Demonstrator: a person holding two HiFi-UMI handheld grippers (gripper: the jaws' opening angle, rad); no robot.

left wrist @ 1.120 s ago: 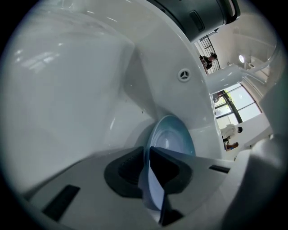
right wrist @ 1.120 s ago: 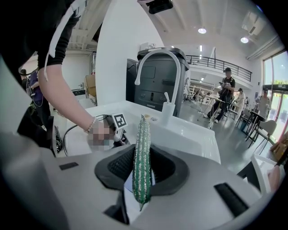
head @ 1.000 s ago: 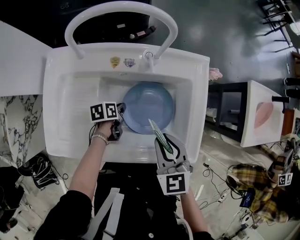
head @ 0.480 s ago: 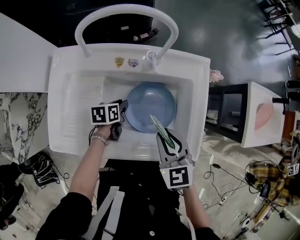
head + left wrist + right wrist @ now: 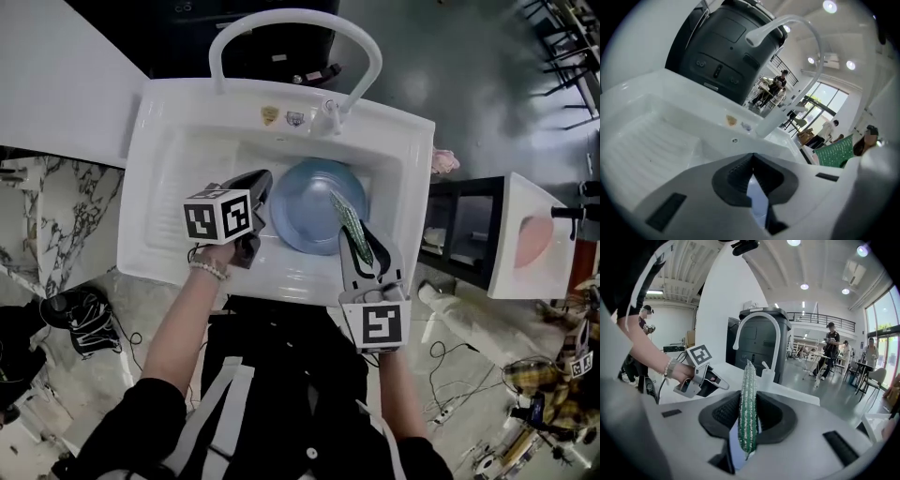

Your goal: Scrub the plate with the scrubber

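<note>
Now left gripper (image 5: 263,180), fingers (image 5: 733,180) just closed empty, has risen off the plate (image 5: 309,223); right gripper (image 5: 362,247) clamps scrubber (image 5: 348,222).

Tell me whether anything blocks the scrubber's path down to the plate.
Nothing visible does. The green scrubber, clamped in the right gripper, hangs over the right side of the blue plate in the sink; the plate's face is bare.
</note>
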